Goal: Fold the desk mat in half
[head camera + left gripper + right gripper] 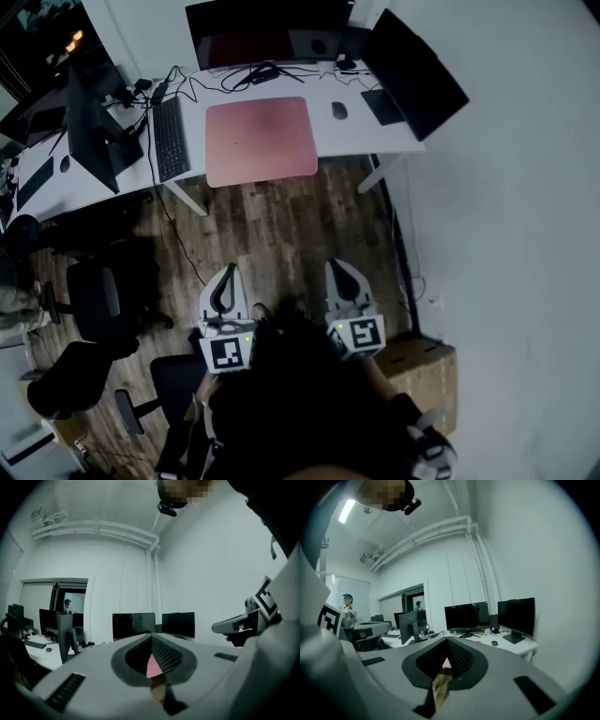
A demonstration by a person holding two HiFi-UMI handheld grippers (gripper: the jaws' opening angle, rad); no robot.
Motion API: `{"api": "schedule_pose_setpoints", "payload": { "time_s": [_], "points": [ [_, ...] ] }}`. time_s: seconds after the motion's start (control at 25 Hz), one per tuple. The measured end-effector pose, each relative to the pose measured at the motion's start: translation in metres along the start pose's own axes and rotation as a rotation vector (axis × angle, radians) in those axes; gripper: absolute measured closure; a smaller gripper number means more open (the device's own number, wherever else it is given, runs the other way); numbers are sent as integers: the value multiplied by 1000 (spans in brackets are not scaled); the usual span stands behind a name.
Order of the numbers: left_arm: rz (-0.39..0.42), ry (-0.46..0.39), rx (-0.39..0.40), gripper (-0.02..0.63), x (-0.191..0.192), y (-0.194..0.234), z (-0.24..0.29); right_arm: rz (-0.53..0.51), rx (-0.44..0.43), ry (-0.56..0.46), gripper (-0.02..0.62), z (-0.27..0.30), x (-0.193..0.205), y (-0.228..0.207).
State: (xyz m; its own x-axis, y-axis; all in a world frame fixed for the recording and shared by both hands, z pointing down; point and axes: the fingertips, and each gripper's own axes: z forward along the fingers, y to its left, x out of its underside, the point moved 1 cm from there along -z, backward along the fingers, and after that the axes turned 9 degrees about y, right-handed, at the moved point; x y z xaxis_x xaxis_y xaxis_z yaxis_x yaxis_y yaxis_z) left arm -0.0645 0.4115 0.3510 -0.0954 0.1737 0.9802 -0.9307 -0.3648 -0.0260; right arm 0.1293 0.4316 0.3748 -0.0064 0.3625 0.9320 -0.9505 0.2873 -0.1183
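A pink desk mat (260, 139) lies flat on the white desk (347, 139) far ahead, its front edge hanging slightly over the desk's edge. In the head view my left gripper (223, 279) and right gripper (344, 274) are held side by side over the wooden floor, well short of the desk, both shut with nothing in them. Through the closed jaws in the left gripper view a sliver of the pink mat (153, 666) shows, and a smaller pink sliver (446, 663) shows in the right gripper view.
On the desk stand two black monitors (267, 33) (412, 61), a keyboard (170, 138), a mouse (339, 111) and cables. Another desk with a monitor (89, 127) is at the left. Black office chairs (98, 300) stand left, a cardboard box (422, 370) right.
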Motion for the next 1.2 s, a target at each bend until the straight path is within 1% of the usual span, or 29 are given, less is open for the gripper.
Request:
{"api": "schedule_pose_setpoints", "payload": {
  "time_s": [0.24,0.4,0.48,0.56,0.6,0.64,0.68,0.72,0.76,0.84,1.04,1.2],
  "points": [
    [-10,3,9,600,4,-5,5,5,3,3,588,0,1,-1],
    [-4,21,5,600,10,-5,7,1,4,-6,588,0,1,-4],
    [-35,25,11,600,10,-4,7,-4,-1,-23,588,-1,-4,-4],
    [-89,15,36,600,11,0,4,-12,-8,-57,588,-2,-11,-3],
    [-98,9,43,598,14,4,2,-16,-11,-72,586,-1,-13,-3],
    [-95,3,43,588,15,7,2,-18,-14,-80,583,1,-13,-3],
    [-82,4,38,519,18,10,2,-19,-17,-80,544,4,-12,-2],
    [-66,19,33,449,22,13,3,-20,-18,-71,467,6,-9,-2],
    [-55,42,28,433,26,15,4,-22,-16,-58,445,9,-6,-1],
    [-58,68,23,423,31,19,5,-26,-6,-33,439,13,0,2],
    [-45,94,23,419,46,38,-5,-28,9,-2,438,22,11,20],
    [-35,106,26,419,61,52,-10,-66,21,10,438,30,16,34]
  ]
}}
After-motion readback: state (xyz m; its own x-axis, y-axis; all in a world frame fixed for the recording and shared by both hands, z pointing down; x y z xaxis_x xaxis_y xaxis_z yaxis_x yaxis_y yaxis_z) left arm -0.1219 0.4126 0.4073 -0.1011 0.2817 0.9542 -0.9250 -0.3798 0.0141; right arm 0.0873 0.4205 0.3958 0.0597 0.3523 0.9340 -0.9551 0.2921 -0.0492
